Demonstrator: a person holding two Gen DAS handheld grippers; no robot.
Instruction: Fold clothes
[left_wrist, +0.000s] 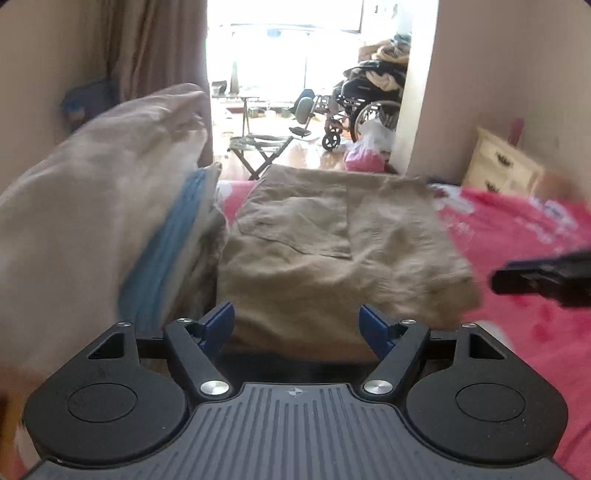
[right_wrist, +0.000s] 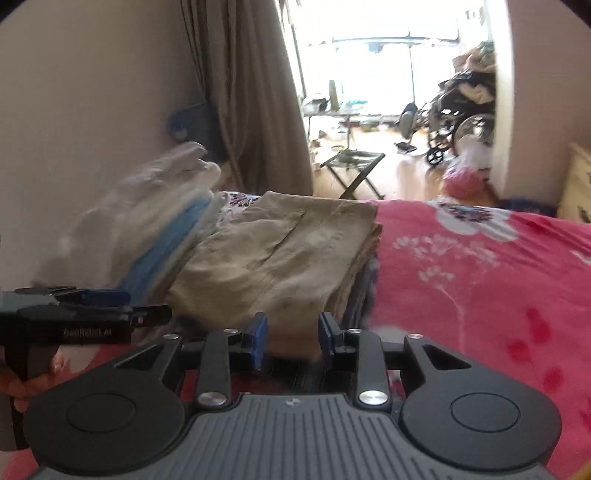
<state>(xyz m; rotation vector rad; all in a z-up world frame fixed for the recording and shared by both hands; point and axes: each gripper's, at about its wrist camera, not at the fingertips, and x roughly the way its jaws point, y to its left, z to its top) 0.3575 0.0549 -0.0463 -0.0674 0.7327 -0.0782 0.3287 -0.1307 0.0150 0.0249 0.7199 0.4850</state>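
The left tool (left_wrist: 296, 325) gapes wide and empty; the right tool (right_wrist: 292, 341) is partly open, also empty. Folded khaki cotton trousers (left_wrist: 332, 236) lie just beyond on the pink floral bedspread (right_wrist: 480, 266).

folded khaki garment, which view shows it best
The left wrist view: the folded khaki garment fills the middle, top face and seams visible. The right wrist view shows it smaller and obliquely, with its stacked edge.

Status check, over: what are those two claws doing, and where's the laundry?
Left gripper open, empty. Right gripper open, empty. Tan folded trousers flat on pink bedspread. Pillow pile beside them, nothing blocking.
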